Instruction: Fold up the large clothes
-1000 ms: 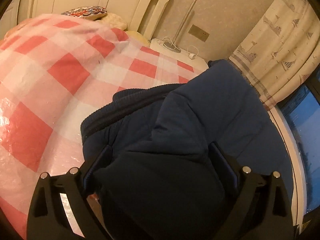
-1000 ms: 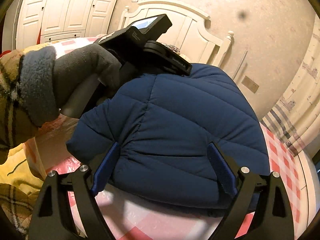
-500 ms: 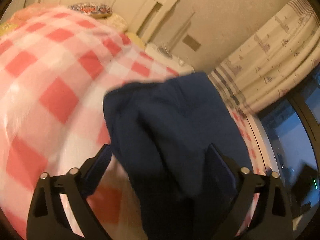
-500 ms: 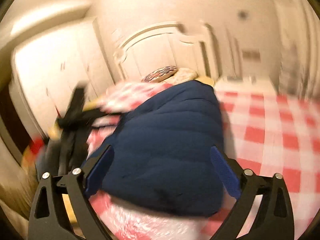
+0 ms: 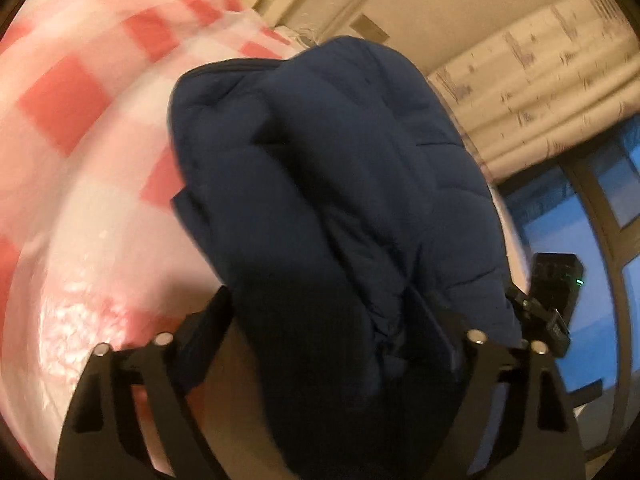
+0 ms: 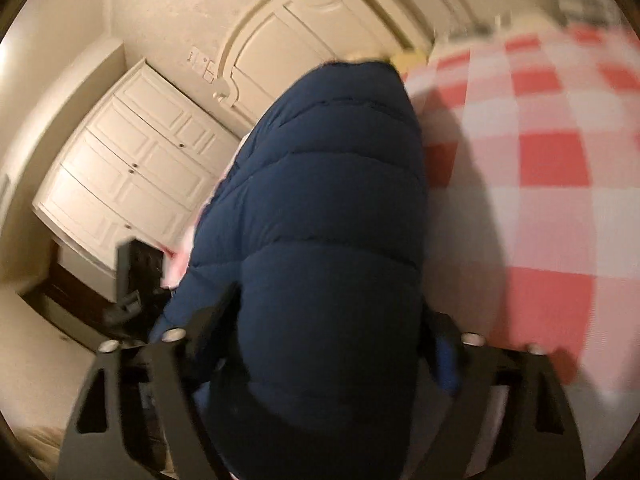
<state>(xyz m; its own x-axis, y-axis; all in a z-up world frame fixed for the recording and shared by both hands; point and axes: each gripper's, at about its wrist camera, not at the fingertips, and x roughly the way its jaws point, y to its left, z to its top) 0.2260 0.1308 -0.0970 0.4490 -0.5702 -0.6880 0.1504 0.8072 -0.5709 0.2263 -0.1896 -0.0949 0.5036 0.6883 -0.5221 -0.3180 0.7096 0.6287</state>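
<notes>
A navy quilted jacket [image 5: 340, 184] lies folded in a thick bundle on the red-and-white checked bed cover [image 5: 80, 92]. My left gripper [image 5: 328, 320] has the bundle's near end between its fingers; its jaws are closing, the fabric meets the left fingertip and spills over the right one. In the right wrist view the jacket [image 6: 332, 208] fills the whole gap of my right gripper [image 6: 328, 320]. Its jaws are closing too, and the padding bulges over the left finger. Each gripper shows at the edge of the other's view.
The checked cover [image 6: 540, 160] spreads to the right of the jacket. A cream headboard [image 6: 304, 32] and white wardrobe doors [image 6: 132, 168] stand behind. A curtain [image 5: 540, 80] and a dark window [image 5: 592, 220] are on the far side. The pictures are motion-blurred.
Both views have swung and the right one has rolled strongly. The gloved hand with the other gripper has left the top of the jacket. Both pairs of fingers stand narrower around the bundle.
</notes>
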